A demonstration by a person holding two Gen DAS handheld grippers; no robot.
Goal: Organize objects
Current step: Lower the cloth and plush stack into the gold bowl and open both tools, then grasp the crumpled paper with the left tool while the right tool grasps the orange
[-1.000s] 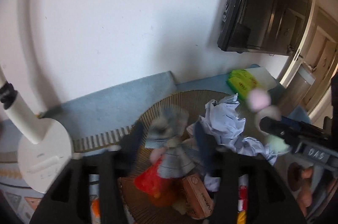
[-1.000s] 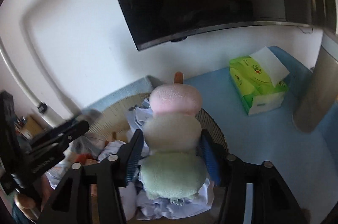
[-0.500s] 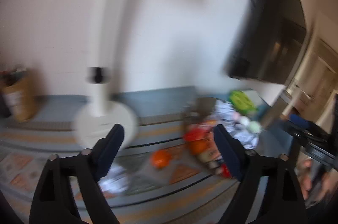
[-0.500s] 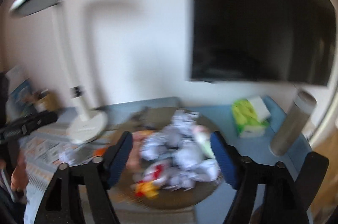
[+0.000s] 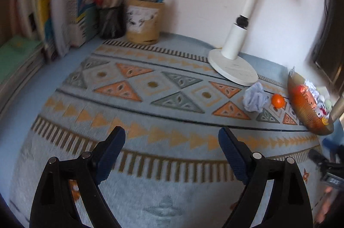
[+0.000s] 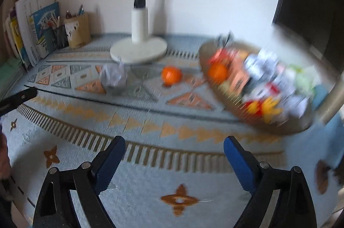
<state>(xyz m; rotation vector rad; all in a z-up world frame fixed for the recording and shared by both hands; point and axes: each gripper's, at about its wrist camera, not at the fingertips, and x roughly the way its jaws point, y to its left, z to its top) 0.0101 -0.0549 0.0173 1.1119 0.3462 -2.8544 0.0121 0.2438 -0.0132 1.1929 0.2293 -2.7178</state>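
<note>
Jaws of my left gripper (image 5: 172, 138) stand released, empty; right gripper (image 6: 174, 147) widening, empty. Orange (image 6: 171, 75) round, glossy; right view alone exposes basket (image 6: 217, 86) contents.

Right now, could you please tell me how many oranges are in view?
2: one orange lies loose on the patterned mat beside the crumpled paper; another sits in the basket. The heap there may hide more.

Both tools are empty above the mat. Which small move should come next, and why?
Probably bring the right tool, whose jaws are opening with nothing between them, toward the loose orange on the mat. The orange and a crumpled paper lie outside the full basket, and the orange is the nearer to it.
</note>
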